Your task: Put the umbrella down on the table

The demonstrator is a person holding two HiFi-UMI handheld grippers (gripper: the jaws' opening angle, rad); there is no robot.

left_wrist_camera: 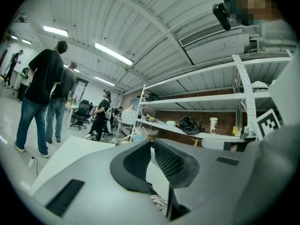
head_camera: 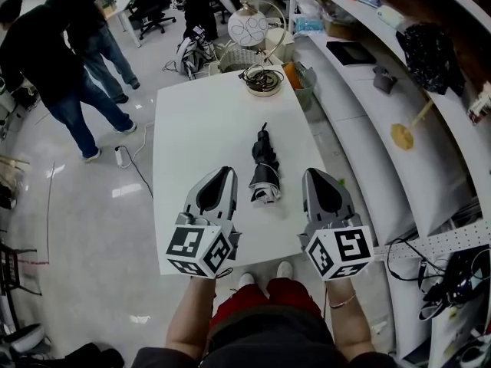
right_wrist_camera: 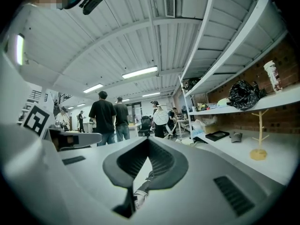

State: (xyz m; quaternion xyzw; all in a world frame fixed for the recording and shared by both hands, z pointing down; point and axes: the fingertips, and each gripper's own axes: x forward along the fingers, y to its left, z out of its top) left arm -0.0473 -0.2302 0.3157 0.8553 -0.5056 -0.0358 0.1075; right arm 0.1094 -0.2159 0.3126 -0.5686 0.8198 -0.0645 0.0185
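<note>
Closest to me, the person's two hands hold the tongs level over the near edge of the counter (head_camera: 196,121). The left tongs (head_camera: 228,172) are pinched together at the tips with nothing between them, and the right tongs (head_camera: 311,173) are closed and empty too. Each one's own view shows only a bare slot below the tips that meet.

Between the two lies the umbrella (head_camera: 265,167). It is folded, black and flat on the counter, with its pale, bunched end toward the person and its thin tip pointing away. Neither pair of tongs touches it.

As I read it, the putting-down is done and this is the let-go stage. What comes next asks for little: draw both tongs clear without brushing the umbrella, which sits just beside the near edge and could be nudged off.

Farther along the counter nothing crowds it. At the far end sits a round dish with a coiled cable (head_camera: 262,83), well apart from the umbrella. Behind that is a white round lamp-like thing (head_camera: 248,27).

To the right, long white shelves (head_camera: 360,117) carry a wooden stand (head_camera: 403,135) and a black bag (head_camera: 430,56). On the floor to the left a cord and plug block (head_camera: 123,156) trail off. People (head_camera: 54,37) stand beyond it, away from the counter.
</note>
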